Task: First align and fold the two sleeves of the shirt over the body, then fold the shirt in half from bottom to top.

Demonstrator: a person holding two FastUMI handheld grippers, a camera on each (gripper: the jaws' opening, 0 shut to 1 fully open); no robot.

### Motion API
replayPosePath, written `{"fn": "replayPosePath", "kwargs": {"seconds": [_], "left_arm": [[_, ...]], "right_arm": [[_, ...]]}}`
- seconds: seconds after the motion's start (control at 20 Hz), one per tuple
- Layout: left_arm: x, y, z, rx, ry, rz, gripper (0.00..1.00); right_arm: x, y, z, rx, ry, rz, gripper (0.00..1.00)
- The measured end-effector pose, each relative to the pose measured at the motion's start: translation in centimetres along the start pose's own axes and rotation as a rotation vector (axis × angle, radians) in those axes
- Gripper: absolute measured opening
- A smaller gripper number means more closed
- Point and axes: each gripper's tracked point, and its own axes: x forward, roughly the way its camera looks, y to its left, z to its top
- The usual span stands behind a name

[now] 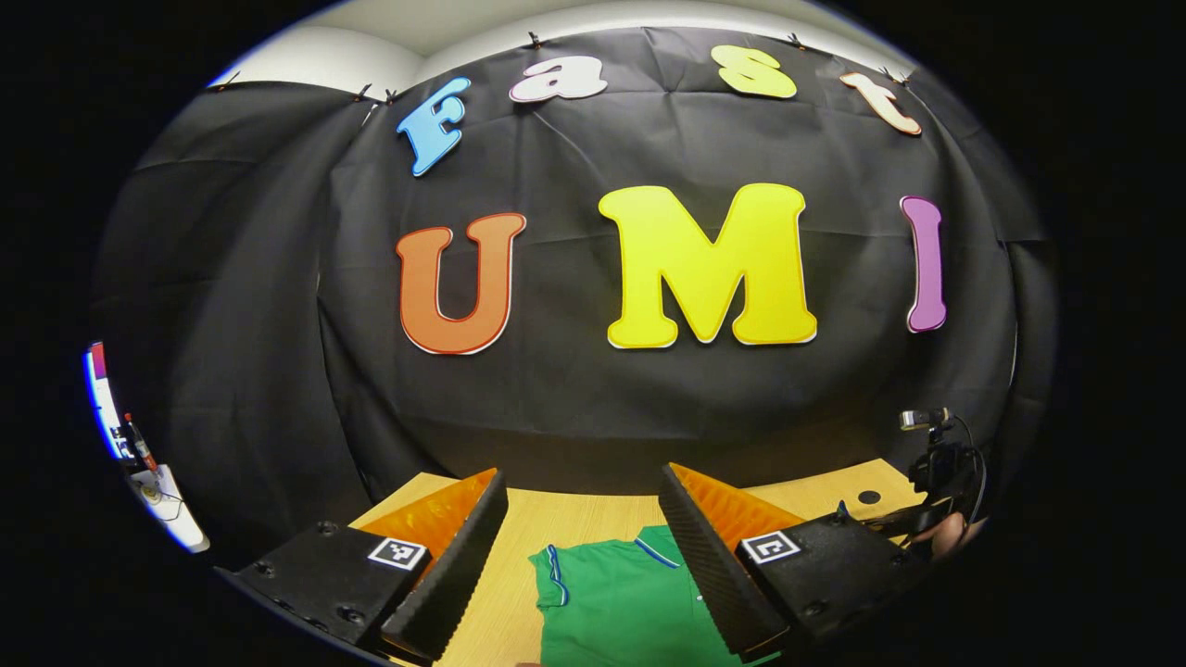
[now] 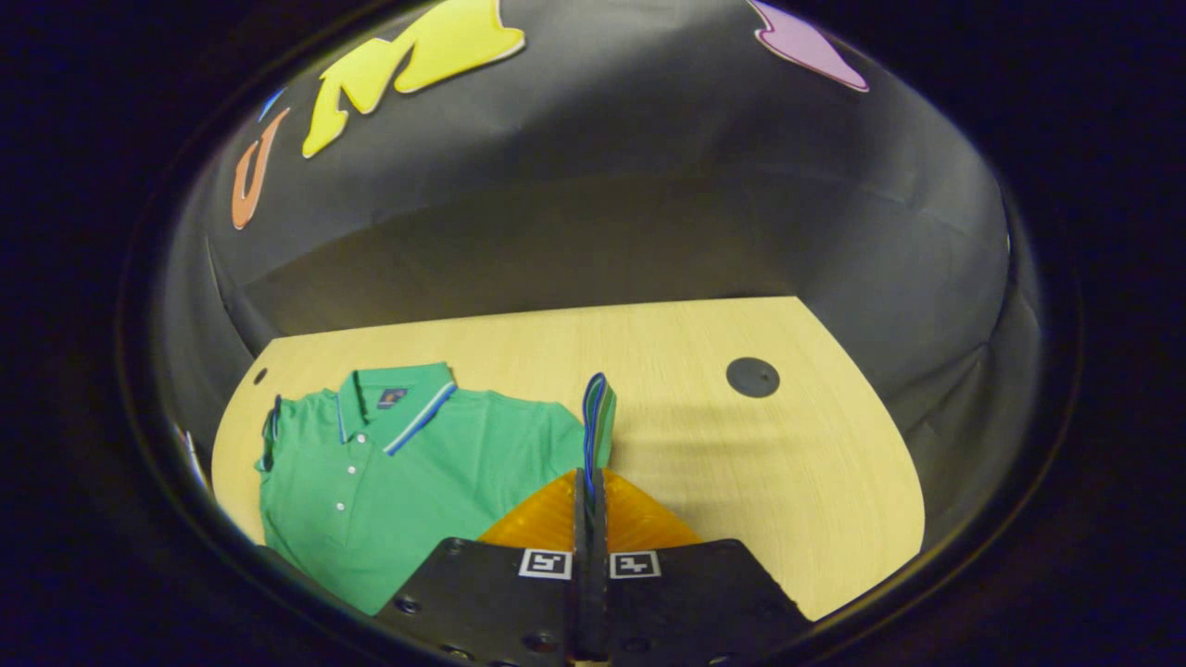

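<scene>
A green polo shirt with blue-and-white trim lies flat on the wooden table, collar toward the far wall. My right gripper is shut on the cuff of the shirt's sleeve, which stands up on edge between the fingers. In the left gripper view, my left gripper hangs open above the table, fingers wide apart, over the other sleeve of the shirt. Nothing is between its fingers.
A round black hole sits in the tabletop to the right of the shirt. A small camera on a stand and part of a hand show at the table's right edge. Black cloth walls the table behind.
</scene>
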Motion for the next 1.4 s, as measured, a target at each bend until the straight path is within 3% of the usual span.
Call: {"fn": "replayPosePath", "kwargs": {"seconds": [0.25,0.6,0.7,0.8,1.0,1.2,1.25,1.4], "left_arm": [[-0.9,2.0,-0.5,-0.049,-0.002,0.016,1.0],[-3.4,6.7,-1.2,-0.067,0.009,0.082,1.0],[-4.0,7.9,-1.5,-0.06,0.019,0.103,1.0],[-4.7,8.5,-1.6,-0.06,0.022,0.111,1.0],[-5.2,9.1,-1.9,-0.056,0.023,0.108,1.0],[-3.3,8.1,-2.9,-0.062,0.036,0.048,1.0],[-2.6,7.5,-3.8,-0.083,0.056,0.021,1.0],[0.8,6.3,-8.4,-0.149,0.169,-0.026,1.0]], "right_arm": [[-1.6,5.9,1.9,-0.042,-0.011,0.024,0.0],[-0.4,15.5,-0.1,-0.077,0.061,0.076,0.0],[-0.7,18.4,-0.1,-0.051,0.059,0.128,0.1],[-1.5,20.4,0.0,-0.036,0.04,0.175,0.34],[-4.4,20.7,1.6,-0.079,-0.049,0.168,0.98],[-9.6,19.9,3.6,-0.099,-0.143,0.158,0.96],[-11.0,19.5,3.8,-0.11,-0.161,0.16,0.93],[-15.8,17.0,4.2,-0.086,-0.21,0.133,0.97]]}}
